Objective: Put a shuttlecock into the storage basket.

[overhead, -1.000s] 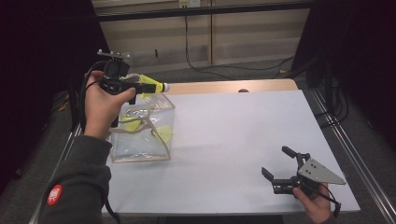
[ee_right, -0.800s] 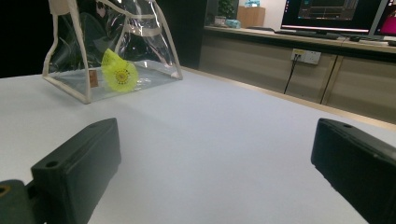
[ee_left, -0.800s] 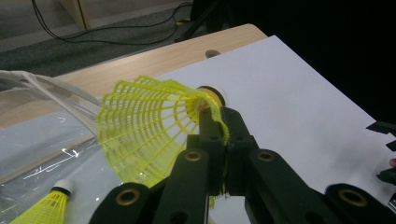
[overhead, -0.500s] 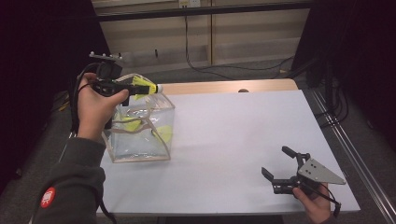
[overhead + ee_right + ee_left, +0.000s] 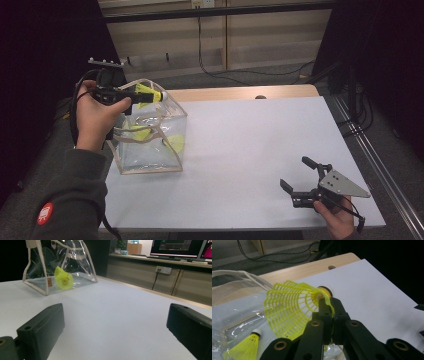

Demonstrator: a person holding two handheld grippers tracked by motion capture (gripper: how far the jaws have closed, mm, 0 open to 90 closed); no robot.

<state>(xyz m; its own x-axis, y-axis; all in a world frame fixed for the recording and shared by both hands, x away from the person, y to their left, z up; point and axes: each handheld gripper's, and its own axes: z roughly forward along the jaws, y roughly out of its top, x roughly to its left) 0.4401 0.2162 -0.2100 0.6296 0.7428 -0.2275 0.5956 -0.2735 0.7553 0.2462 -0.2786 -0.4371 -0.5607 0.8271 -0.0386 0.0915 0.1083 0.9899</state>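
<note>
High view: my left gripper point(image 5: 142, 95) is clamped on a yellow shuttlecock point(image 5: 150, 94), held above the open top of the clear bag point(image 5: 150, 165) at the table's left; two more shuttlecocks lie inside. My right gripper point(image 5: 300, 182) rests near the front right edge, jaws wide and empty. I judge this the transfer step; the next move calls for lowering the shuttlecock into the opening before release.
</note>
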